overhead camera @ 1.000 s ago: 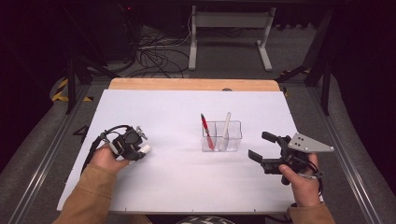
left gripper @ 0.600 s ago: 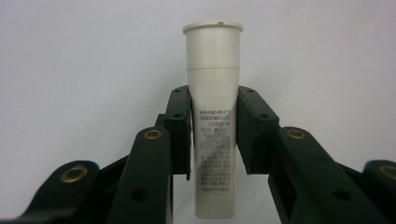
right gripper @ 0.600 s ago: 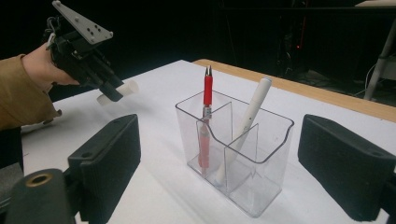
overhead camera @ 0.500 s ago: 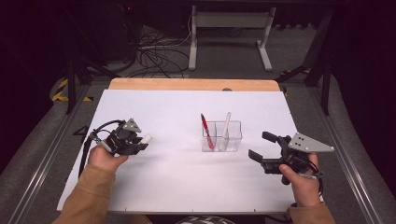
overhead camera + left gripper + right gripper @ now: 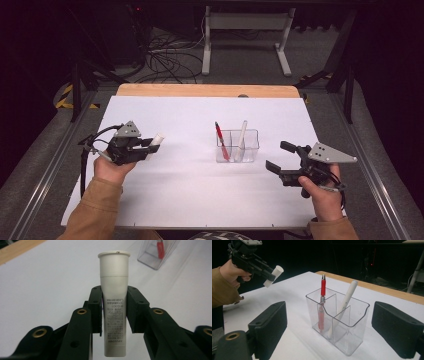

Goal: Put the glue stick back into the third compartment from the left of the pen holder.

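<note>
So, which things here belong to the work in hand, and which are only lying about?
In the work:
- white tube, clamped in the left gripper
- clear organizer, probably its target
- right gripper, fingers open, around the organizer

Lying about:
- red pen and white pen, already in the organizer
- cables on the floor

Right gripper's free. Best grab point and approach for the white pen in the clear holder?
Grip the white pen on its upper shaft above the clear holder rim, coming from above. It leans in a divided compartment, lower half walled in, with the red pen close beside it. The open right gripper should probably tilt to match the lean.
</note>
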Available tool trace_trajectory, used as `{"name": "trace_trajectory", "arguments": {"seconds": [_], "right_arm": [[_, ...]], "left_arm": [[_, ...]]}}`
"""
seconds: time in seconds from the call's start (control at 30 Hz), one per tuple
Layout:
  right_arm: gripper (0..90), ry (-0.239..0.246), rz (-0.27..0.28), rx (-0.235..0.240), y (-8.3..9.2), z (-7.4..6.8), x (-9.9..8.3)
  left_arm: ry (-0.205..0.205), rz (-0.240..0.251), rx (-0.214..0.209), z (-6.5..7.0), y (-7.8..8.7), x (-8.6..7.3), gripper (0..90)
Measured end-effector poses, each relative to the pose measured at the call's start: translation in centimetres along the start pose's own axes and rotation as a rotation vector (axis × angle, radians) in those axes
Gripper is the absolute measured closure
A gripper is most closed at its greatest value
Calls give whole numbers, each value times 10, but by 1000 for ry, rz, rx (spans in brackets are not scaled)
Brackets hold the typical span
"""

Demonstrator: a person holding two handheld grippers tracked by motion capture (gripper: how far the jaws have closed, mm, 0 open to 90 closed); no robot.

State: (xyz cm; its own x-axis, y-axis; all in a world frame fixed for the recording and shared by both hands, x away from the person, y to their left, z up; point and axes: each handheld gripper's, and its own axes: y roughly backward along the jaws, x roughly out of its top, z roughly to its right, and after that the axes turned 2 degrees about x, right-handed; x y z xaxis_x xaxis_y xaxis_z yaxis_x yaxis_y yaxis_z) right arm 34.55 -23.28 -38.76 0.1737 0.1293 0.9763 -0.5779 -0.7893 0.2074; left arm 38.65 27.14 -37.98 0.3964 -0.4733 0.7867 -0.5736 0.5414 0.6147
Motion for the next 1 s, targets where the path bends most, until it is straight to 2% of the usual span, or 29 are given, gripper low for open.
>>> {"name": "trace_trajectory", "arguments": {"seconds": [0.03, 0.07, 0.1, 0.2, 0.57, 0.67, 0.77, 0.9, 0.97, 1.0], "right_arm": [[136, 0, 0, 0, 0, 0, 0], [136, 0, 0, 1, 0, 0, 0], [136, 0, -1, 1, 0, 0, 0], [136, 0, 0, 1, 0, 0, 0], [135, 0, -2, 0, -1, 0, 0], [135, 1, -4, -1, -1, 0, 0], [135, -1, -5, -1, -1, 0, -1], [135, 2, -7, -1, -1, 0, -1], [135, 4, -7, 0, -1, 0, -1], [135, 3, -7, -1, -1, 0, -1]], "left_arm": [[-10, 15, 1, 0, 1, 0, 692], [5, 31, -9, 1, 2, 0, 692], [-9, 44, 1, 0, 3, 1, 693], [-4, 86, -13, 1, 6, 1, 693], [56, 258, -64, -1, 13, -1, 692], [65, 286, -76, 2, 14, -1, 692], [29, 319, -61, 4, 16, 0, 691], [11, 352, -48, 7, 16, 1, 691], [28, 366, -61, 9, 16, 1, 692], [19, 371, -59, 8, 16, 1, 691]]}}
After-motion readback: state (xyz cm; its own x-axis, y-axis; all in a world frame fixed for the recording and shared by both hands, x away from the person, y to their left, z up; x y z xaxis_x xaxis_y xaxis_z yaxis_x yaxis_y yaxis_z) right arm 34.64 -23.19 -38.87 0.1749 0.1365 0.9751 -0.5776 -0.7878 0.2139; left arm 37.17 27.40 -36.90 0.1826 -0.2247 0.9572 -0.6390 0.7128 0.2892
